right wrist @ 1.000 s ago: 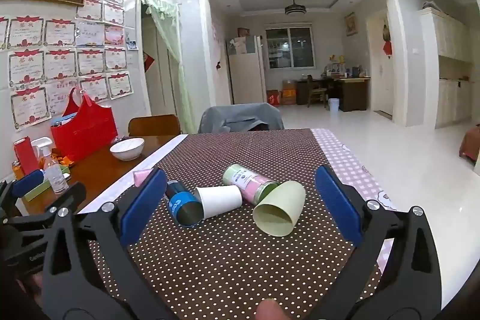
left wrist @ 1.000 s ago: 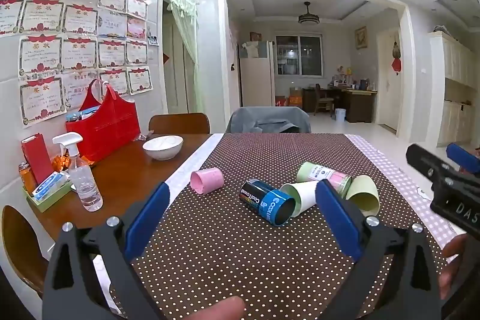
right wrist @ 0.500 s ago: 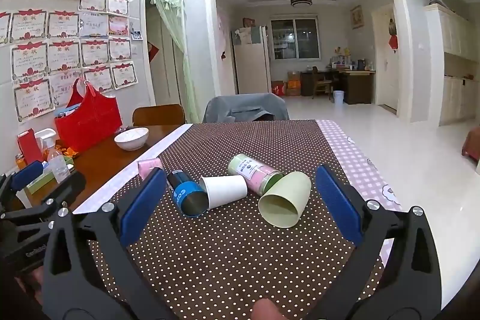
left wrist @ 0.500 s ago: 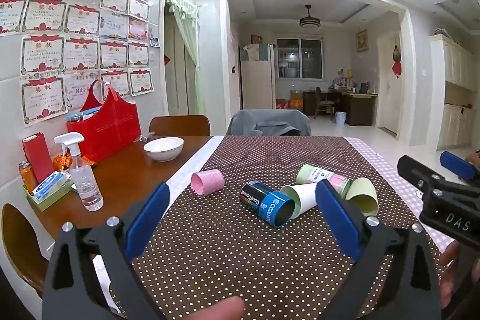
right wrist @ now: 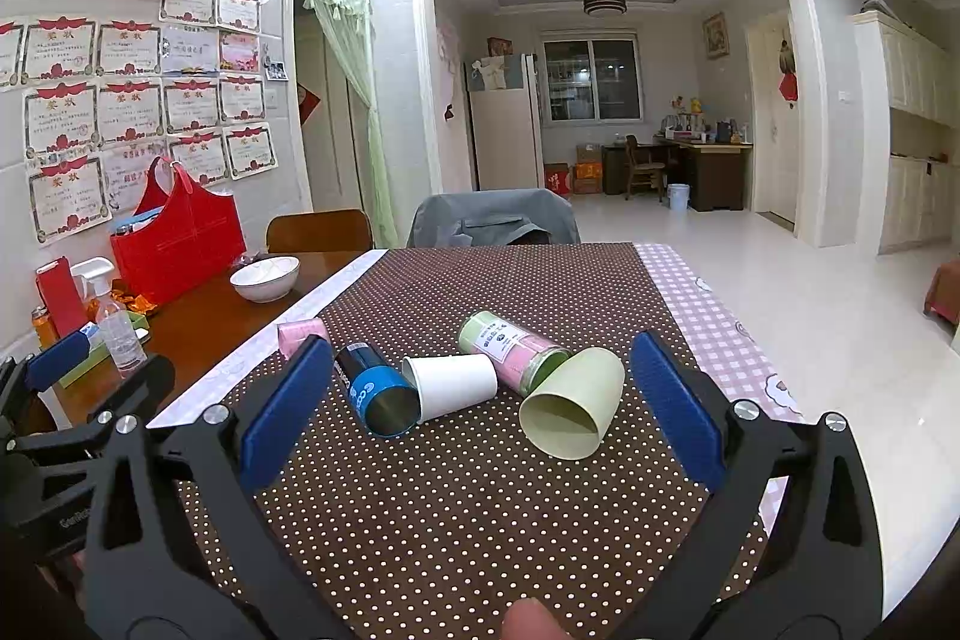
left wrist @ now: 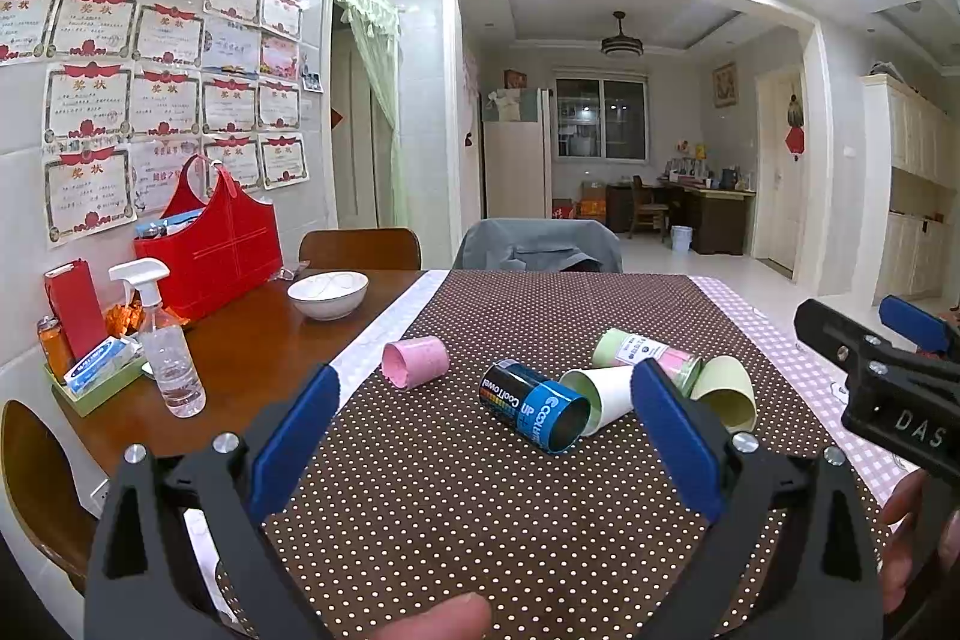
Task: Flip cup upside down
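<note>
Five cups lie on their sides on the brown dotted tablecloth. The pale green paper cup is nearest the right gripper, which is wide apart and holds nothing. The left gripper is wide apart too, empty. The green cup touches the pink and green tube cup, beside the white paper cup. A bump could make them roll away, and a hard squeeze could crush the paper
</note>
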Demonstrator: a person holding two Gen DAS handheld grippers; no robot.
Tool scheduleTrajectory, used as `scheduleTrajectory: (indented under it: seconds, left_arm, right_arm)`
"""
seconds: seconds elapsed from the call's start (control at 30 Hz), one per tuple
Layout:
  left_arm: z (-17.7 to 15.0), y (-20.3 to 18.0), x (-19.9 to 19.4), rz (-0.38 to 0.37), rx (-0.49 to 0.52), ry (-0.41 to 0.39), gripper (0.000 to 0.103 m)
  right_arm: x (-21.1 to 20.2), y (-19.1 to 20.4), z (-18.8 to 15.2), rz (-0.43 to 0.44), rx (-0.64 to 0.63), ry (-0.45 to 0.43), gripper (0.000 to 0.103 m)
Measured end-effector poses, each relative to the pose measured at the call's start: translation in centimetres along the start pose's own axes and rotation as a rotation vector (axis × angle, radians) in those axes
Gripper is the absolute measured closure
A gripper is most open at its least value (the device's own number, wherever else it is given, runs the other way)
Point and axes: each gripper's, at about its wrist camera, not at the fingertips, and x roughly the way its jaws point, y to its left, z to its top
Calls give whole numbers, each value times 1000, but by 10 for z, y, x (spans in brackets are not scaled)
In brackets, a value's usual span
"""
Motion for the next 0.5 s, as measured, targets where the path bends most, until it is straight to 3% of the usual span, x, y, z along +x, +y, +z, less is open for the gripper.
scheduleTrajectory:
  seconds: [0.5]
  left_arm:
    - [-1,1,-1,-3,0,-1,7]
  right_arm:
    - [0,1,2,1,-2,-2,6]
